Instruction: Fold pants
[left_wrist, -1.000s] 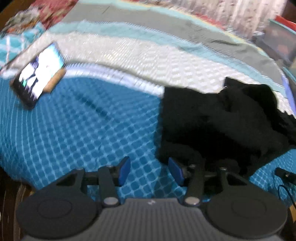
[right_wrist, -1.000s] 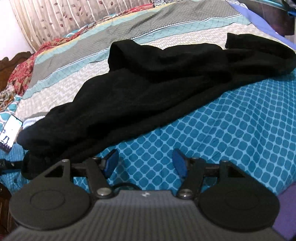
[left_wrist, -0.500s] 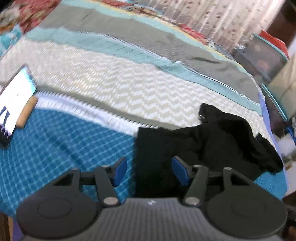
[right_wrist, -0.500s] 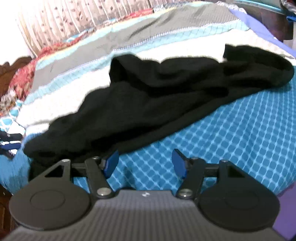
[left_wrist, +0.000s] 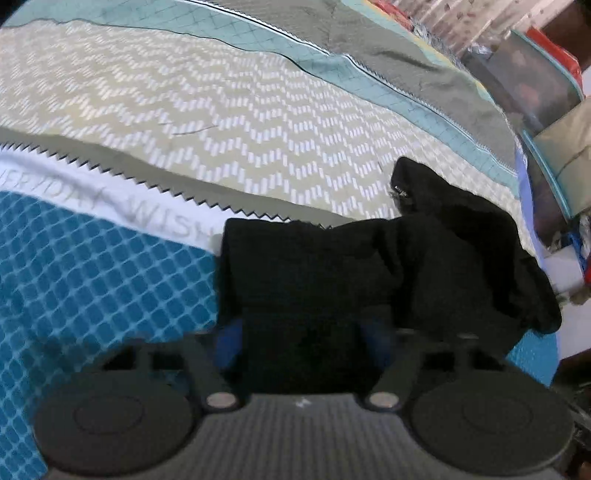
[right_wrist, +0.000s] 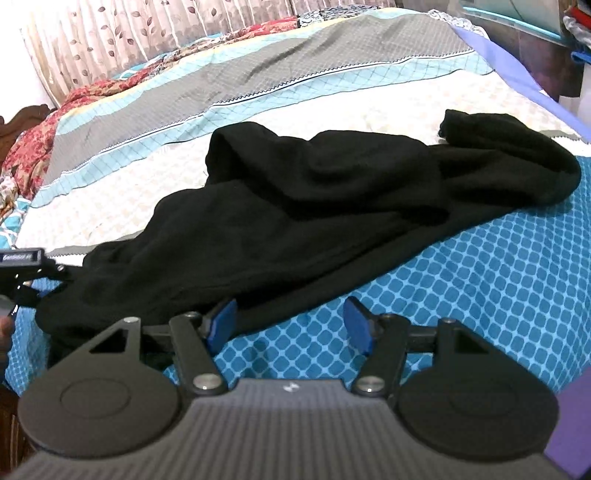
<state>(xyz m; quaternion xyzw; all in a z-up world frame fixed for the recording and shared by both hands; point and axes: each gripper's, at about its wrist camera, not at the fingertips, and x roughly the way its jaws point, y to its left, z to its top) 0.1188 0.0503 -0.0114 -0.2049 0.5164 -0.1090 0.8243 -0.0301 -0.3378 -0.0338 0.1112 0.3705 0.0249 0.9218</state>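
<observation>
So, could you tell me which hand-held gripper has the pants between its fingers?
The left hand-held gripper: black pants fill its open gap. The right hand-held gripper spans only blue bedspread.

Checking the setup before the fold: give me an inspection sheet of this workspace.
Surface: bedspread, blue diamond, white and grey bands.
Job's things: black pants lie crumpled and unfolded across the bed.
Clutter: nothing seen on the bed.
Grippers: left gripper jaws open, pants cloth between them; right gripper jaws open over the bedspread at the pants' edge.
Cables: nothing seen.
Surroundings: curtain, storage boxes beside the bed.
</observation>
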